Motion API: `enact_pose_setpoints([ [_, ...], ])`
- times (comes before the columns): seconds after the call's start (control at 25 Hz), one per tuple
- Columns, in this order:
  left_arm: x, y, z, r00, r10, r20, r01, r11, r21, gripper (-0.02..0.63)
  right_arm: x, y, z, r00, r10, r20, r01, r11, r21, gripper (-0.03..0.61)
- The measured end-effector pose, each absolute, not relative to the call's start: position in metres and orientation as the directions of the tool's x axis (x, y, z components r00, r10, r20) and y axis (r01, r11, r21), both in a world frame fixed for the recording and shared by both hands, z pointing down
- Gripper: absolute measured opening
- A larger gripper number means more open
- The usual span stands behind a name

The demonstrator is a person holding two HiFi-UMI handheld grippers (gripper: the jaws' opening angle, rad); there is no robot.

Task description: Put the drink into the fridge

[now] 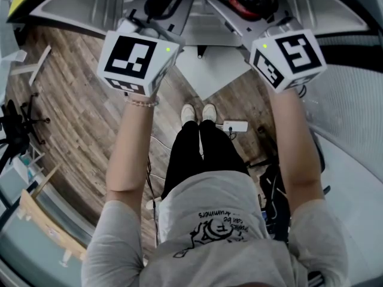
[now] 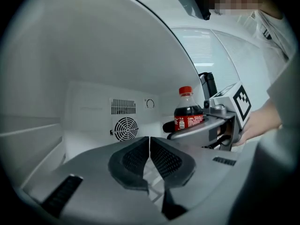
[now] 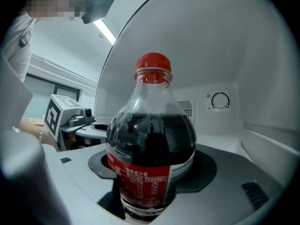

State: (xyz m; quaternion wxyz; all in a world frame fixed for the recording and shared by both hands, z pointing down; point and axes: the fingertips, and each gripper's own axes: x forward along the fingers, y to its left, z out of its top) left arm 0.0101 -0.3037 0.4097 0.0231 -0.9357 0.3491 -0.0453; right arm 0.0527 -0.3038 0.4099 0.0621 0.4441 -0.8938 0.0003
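Grey T-shirt (image 1: 209, 220) sits lowest in the head view; bare arms hold the left gripper (image 1: 170, 5) and right gripper (image 1: 251, 8) forward.

Left gripper view: jaws pressed together, empty, facing the white fridge interior (image 2: 93, 102).

Right gripper view: jaws clamp the upright red-capped clear plastic cola bottle (image 3: 150, 144) before the fridge's back wall.

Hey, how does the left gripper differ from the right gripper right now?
Left gripper: jaws pressed together; right gripper: jaws spread wide. The left gripper holds nothing; the right gripper grips an upright cola bottle. Both point into the white fridge.
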Motion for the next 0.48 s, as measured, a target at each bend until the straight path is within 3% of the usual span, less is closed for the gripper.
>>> enact_pose_setpoints([
  [0.48, 0.026, -0.326, 0.419, 0.742, -0.664, 0.092, -0.657, -0.748, -0.096, 0.003, 0.058, -0.332, 0.425, -0.585, -0.800, 0.132, -0.802, 0.595, 0.054, 0.324],
])
